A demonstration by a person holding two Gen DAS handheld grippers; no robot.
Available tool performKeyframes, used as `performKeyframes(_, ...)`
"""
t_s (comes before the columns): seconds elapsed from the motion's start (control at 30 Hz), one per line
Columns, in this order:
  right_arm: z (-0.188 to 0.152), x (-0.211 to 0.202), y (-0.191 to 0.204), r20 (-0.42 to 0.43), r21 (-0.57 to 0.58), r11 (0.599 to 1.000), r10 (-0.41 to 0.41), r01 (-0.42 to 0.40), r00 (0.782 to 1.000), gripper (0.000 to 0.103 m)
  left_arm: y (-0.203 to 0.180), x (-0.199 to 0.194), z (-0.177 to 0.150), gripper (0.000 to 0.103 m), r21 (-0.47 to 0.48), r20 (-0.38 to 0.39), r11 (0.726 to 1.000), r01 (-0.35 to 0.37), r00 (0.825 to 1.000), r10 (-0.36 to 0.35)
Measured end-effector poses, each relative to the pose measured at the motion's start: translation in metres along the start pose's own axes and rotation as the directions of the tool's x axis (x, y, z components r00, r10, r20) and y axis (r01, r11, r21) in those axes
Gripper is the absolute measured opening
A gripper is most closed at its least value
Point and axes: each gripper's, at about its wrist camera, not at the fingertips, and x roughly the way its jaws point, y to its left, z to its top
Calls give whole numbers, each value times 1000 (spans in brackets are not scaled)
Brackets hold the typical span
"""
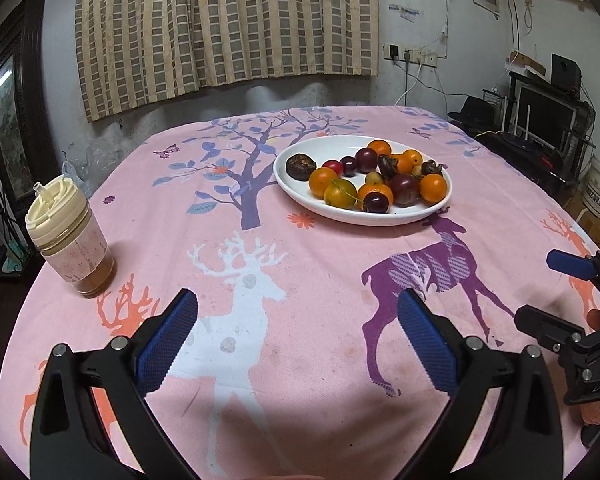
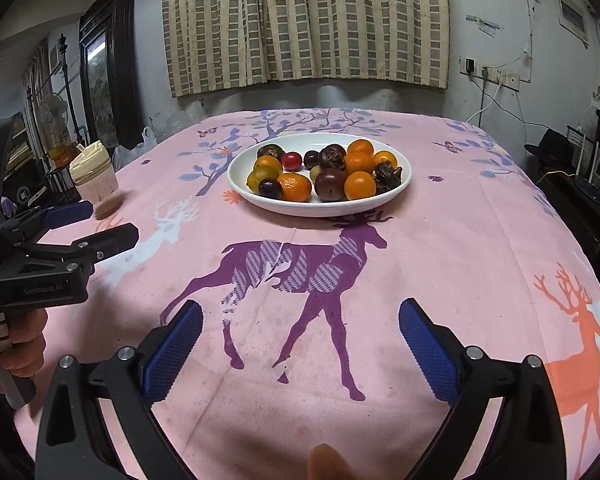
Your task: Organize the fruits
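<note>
Fingers (image 2: 428,348) of both grippers spread, empty | fruits (image 2: 320,174) on plate (image 2: 236,178) well ahead

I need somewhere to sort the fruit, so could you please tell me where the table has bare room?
The widest free stretch is the pink cloth between the white plate and both open tools. The strip between the plate and the lidded cup is bare too. The plate is crowded with fruit, except for its left end.

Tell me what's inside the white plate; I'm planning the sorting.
The white plate holds a pile of oranges, dark purple plums, a small red fruit and brown wrinkled fruits. Anything beneath the pile is covered.
</note>
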Motion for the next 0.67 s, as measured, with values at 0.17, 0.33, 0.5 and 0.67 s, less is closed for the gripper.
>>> performKeyframes(0.17,0,0,0,0,0,1000,0,0,1000,99,-2,0,0,98,11,1,1000,-3,1000,3)
performKeyframes(0.33,-1,0,-3,-3,7,1000,-6,6,1000,99,-3,0,0,98,11,5,1000,-5,1000,5)
performKeyframes(0.5,-1,0,-4,-2,7,1000,-12,12,1000,99,-3,-1,0,98,14,8,1000,-2,1000,2)
performKeyframes(0.67,-1,1,-4,-9,8,1000,-10,10,1000,99,-2,-1,-1,98,19,10,1000,-3,1000,3)
